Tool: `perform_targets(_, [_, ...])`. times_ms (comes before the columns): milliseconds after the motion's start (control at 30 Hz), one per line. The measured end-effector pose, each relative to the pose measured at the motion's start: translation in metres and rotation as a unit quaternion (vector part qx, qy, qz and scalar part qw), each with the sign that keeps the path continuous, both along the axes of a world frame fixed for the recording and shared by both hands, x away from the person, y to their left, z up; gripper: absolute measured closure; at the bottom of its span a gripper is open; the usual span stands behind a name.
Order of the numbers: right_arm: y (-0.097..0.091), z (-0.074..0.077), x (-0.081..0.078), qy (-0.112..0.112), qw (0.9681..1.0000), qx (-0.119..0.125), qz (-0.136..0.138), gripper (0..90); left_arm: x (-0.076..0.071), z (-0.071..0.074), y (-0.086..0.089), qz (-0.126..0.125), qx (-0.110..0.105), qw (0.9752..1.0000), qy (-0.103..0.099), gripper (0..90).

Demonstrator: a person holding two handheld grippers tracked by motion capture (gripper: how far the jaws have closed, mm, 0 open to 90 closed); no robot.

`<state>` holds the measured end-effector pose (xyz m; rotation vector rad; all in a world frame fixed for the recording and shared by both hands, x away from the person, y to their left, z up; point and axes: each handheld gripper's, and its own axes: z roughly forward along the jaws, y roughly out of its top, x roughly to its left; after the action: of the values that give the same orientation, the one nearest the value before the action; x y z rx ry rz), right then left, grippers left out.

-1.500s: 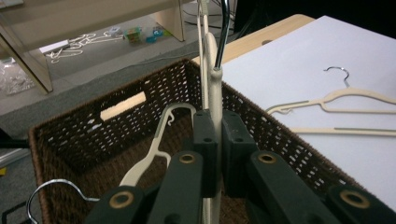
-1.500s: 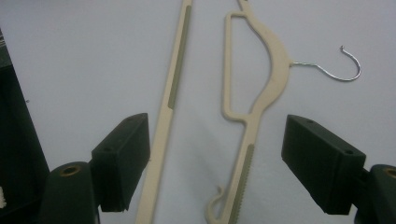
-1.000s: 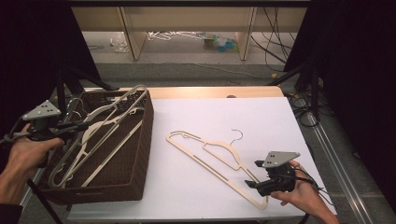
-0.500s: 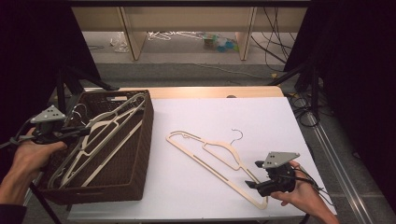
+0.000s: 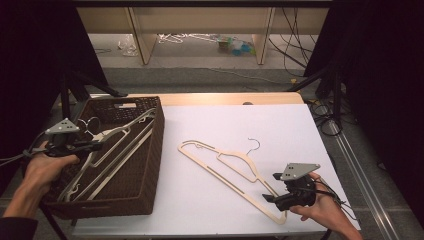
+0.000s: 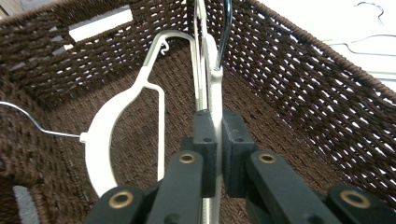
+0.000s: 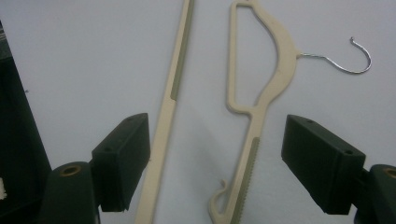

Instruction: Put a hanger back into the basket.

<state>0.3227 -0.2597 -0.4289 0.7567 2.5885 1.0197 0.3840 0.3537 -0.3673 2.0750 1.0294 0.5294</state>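
Basket (image 5: 150, 165) wall hemming left gripper (image 6: 217, 154), jaws clenched on white hanger (image 6: 215, 93), right gripper (image 7: 217, 168) jaws released astride beige hanger (image 7: 254, 93)

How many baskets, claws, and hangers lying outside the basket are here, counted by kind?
Basket: 1
Beige hanger outside the basket: 1
Claws: 2, the left claw and the right claw
Total: 4

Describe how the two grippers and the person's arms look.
Both the left gripper and the right gripper are black, each topped by a grey three-cornered plate with small holes. Their jaws are blocky black pads on arms with brass-coloured pivots. A thin cable trails from each. A dark sleeve covers the left forearm.
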Motion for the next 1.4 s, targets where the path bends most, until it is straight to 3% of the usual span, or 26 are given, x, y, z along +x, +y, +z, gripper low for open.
perform_targets(100, [0.0, 0.0, -0.001, 0.006, 1.0, 0.0, -0.002, 24.6, 0.002, -0.004, -0.002, 0.004, -0.001, 1.0, 0.005, 85.7])
perform_targets(167, [0.0, 0.0, -0.001, 0.004, 1.0, 0.0, -0.001, 24.6, 0.001, -0.006, -0.004, 0.019, -0.013, 0.9996, 0.018, 85.7])
perform_targets(200, [0.0, 0.0, -0.001, 0.006, 1.0, 0.0, -0.001, 24.6, 0.004, -0.007, -0.002, 0.008, -0.004, 0.9999, 0.009, 85.6])
perform_targets(300, [0.001, -0.001, -0.001, 0.007, 1.0, -0.002, 0.0, 24.6, 0.005, -0.011, -0.003, 0.02, -0.007, 0.9996, 0.017, 85.6])
perform_targets(367, [0.001, -0.001, -0.001, 0.007, 1.0, -0.002, 0.0, 24.5, 0.006, -0.013, -0.002, 0.017, 0.01, 0.9995, 0.026, 85.2])
perform_targets(400, [0.001, -0.001, -0.001, 0.007, 1.0, -0.002, 0.0, 24.5, 0.007, -0.015, -0.003, 0.022, 0.007, 0.9993, 0.028, 85.2])
perform_targets(500, [0.0, 0.0, -0.001, 0.005, 1.0, -0.002, 0.0, 24.5, 0.009, -0.015, -0.001, 0.032, 0.007, 0.9991, 0.026, 84.7])
perform_targets(567, [0.0, -0.001, 0.0, 0.005, 1.0, -0.003, 0.001, 24.5, 0.012, -0.017, 0.0, 0.034, 0.005, 0.9994, 0.009, 83.9])
perform_targets(633, [0.001, -0.001, -0.001, 0.008, 1.0, -0.002, 0.001, 24.5, 0.014, -0.017, 0.003, 0.033, 0.017, 0.9993, 0.003, 82.9])
perform_targets(733, [0.0, 0.0, -0.001, 0.011, 0.9999, -0.005, 0.005, 24.5, 0.015, -0.019, 0.004, 0.05, 0.018, 0.9986, 0.004, 82.0])
perform_targets(767, [0.0, 0.0, -0.001, 0.011, 0.9999, -0.006, 0.005, 24.5, 0.015, -0.018, 0.007, 0.051, 0.035, 0.998, 0.012, 82.0])
perform_targets(967, [0.001, -0.002, 0.0, 0.007, 1.0, -0.003, 0.001, 24.5, 0.015, -0.024, 0.008, 0.094, 0.021, 0.9952, 0.017, 80.3])
perform_targets(1000, [0.0, -0.001, 0.0, 0.01, 0.9999, -0.005, 0.003, 24.5, 0.017, -0.023, 0.011, 0.079, 0.038, 0.996, 0.018, 80.1])
perform_targets(1100, [0.0, -0.001, 0.0, 0.012, 0.9999, -0.005, 0.004, 24.5, 0.017, -0.024, 0.008, 0.09, 0.029, 0.9954, 0.013, 80.0])
perform_targets(1133, [0.001, -0.002, 0.0, 0.008, 1.0, -0.003, 0.001, 24.5, 0.017, -0.024, 0.01, 0.087, 0.042, 0.9952, 0.018, 79.9])
perform_targets(1167, [0.001, -0.002, 0.0, 0.008, 1.0, -0.003, 0.001, 24.5, 0.018, -0.025, 0.01, 0.088, 0.04, 0.9952, 0.014, 79.8])
perform_targets(1200, [0.001, -0.002, 0.0, 0.008, 1.0, -0.003, 0.002, 24.5, 0.017, -0.027, 0.009, 0.106, 0.036, 0.9936, 0.017, 79.5])
perform_targets(1333, [0.001, -0.002, -0.001, 0.007, 1.0, -0.003, 0.001, 24.5, 0.022, -0.03, 0.014, 0.112, 0.048, 0.9922, 0.025, 78.1])
perform_targets(1400, [0.0, -0.001, 0.0, 0.01, 0.9999, -0.005, 0.003, 24.5, 0.023, -0.032, 0.014, 0.124, 0.042, 0.991, 0.028, 77.5])
